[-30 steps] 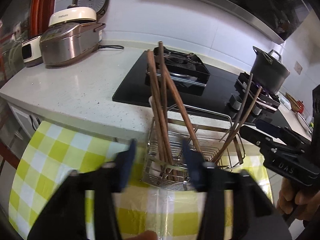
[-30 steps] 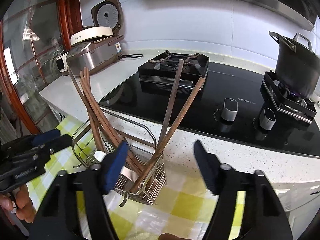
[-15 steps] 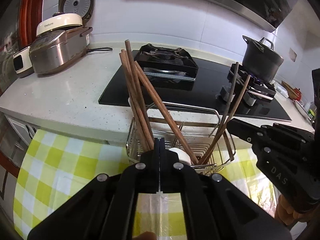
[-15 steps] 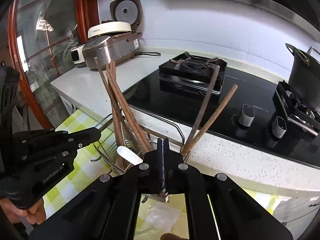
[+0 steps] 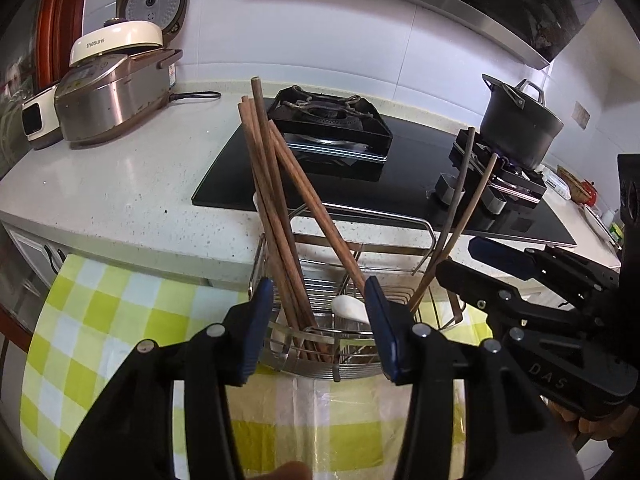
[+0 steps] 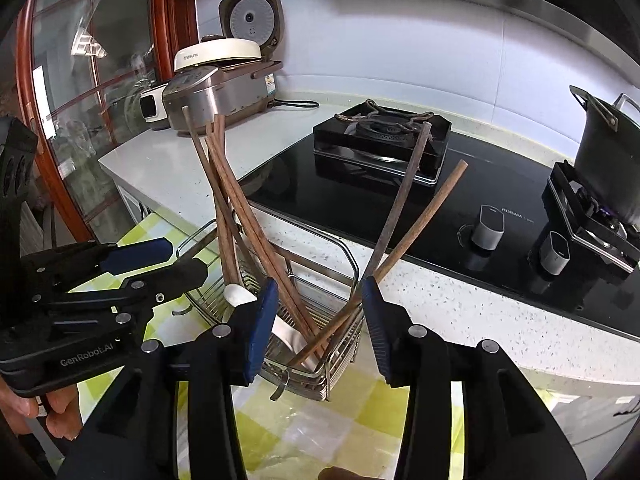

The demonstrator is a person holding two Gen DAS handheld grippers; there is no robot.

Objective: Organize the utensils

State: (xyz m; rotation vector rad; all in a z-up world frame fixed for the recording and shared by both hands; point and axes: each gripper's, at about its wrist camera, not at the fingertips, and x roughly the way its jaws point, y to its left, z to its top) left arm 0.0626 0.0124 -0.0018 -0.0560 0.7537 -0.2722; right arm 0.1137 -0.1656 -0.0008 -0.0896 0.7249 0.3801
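A stainless-steel wire utensil basket is being carried by the yellow-checked tablecloth at the table's far edge, beside the speckled white counter. Brown wooden chopsticks and a white ceramic spoon are being held in it. The left gripper and right gripper are being kept spread, nothing pinched

Wire utensil rack upright on the check cloth, brown wooden chopsticks leaning in its left compartment, two more at right, white spoon between
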